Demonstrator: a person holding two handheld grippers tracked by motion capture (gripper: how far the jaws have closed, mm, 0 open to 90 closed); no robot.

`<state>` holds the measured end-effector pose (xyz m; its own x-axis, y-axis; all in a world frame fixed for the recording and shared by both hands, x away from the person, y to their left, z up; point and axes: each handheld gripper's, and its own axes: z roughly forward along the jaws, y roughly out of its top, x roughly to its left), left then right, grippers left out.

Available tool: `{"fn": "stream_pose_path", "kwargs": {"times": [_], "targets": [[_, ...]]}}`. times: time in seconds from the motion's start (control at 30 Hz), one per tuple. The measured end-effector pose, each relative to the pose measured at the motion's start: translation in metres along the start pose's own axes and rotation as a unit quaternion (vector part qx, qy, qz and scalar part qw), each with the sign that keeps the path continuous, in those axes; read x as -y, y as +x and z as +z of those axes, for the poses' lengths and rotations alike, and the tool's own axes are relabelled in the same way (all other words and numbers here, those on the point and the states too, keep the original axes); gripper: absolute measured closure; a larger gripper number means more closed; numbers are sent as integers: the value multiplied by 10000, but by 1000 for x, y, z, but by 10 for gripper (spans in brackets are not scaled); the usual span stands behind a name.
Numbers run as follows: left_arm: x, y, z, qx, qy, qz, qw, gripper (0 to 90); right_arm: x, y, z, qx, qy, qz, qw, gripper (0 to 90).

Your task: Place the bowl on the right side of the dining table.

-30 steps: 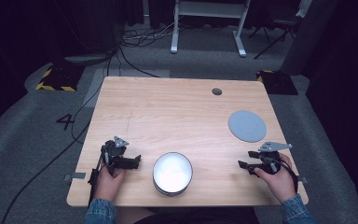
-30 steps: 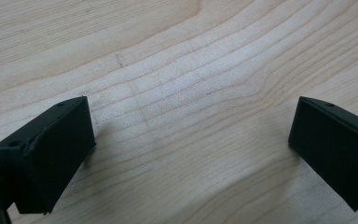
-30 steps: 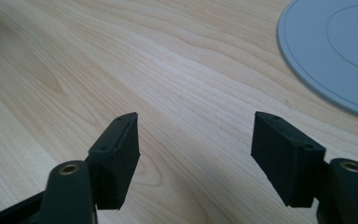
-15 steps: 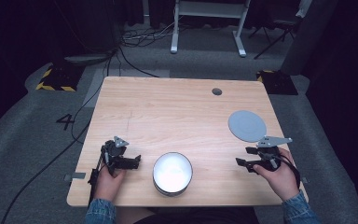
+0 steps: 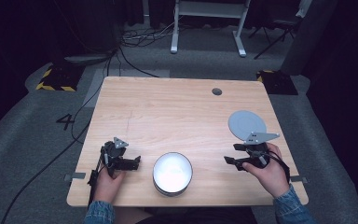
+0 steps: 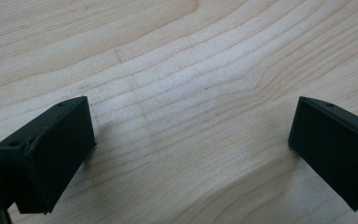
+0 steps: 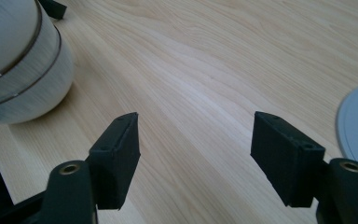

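On the wooden surface [image 5: 168,116], near its front edge and midway between the two hands, stands a white bowl [image 5: 172,172]. Farther right, a flat grey disc [image 5: 246,123] lies just behind the right claw [image 5: 233,155], which hovers beside it with jaws spread and nothing between them, pointing toward the bowl. Left of the bowl, the left claw [image 5: 135,161] rests low over bare wood, jaws wide apart and empty.
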<state>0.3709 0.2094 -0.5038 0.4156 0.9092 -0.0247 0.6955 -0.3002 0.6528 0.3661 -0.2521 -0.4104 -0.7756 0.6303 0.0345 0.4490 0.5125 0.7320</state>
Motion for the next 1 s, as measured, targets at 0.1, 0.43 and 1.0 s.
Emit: {"fn": "stream_pose_path", "kwargs": {"times": [0.1, 0.43, 1.0], "targets": [[1, -1, -1, -46, -15, -18, 10000, 4, -10, 4, 5, -96, -39, -94, 9999, 330], [1, -1, -1, -22, 8, -38, 10000, 4, -45, 26, 13, -359, -97, -473, 9982, 330], [-1, 0, 1, -15, 7, 6, 10000, 1, -88, 64, 30, -952, -139, -882, 9914, 398]]}}
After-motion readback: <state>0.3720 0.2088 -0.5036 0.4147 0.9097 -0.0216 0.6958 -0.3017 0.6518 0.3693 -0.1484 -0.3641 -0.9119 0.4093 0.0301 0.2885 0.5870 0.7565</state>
